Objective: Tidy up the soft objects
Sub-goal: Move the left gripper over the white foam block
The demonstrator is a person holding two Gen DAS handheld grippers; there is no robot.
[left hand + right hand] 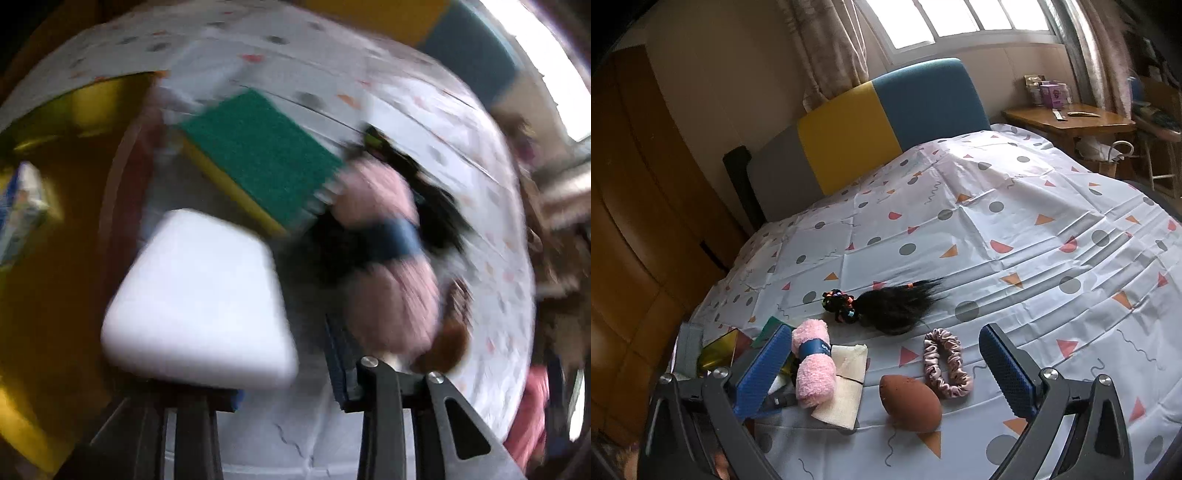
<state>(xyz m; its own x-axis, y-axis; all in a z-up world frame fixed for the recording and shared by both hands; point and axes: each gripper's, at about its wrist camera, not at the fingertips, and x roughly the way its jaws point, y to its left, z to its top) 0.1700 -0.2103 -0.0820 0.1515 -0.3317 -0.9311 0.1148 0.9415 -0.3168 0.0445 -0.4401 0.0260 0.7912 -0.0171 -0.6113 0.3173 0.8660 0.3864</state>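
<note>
In the blurred left wrist view, my left gripper (284, 369) stands open; a white sponge block (199, 299) lies over its left finger, whether held I cannot tell. A green-and-yellow scouring sponge (258, 155) lies beyond, a rolled pink towel (384, 266) with a blue band to the right. In the right wrist view my right gripper (886, 354) is open and empty above the bed sheet (1015, 229). Between its fingers lie a brown makeup sponge (910, 402), a pink scrunchie (945, 363), a cream cloth (846, 384) and the pink towel (814, 365). A black hairpiece (886, 306) lies further back.
A yellow container (55, 229) sits at the bed's left edge; it also shows in the right wrist view (718, 352). A yellow-and-blue headboard (871, 122) stands at the far end, a wooden wardrobe (639, 221) at left, a wooden table (1071, 122) at far right.
</note>
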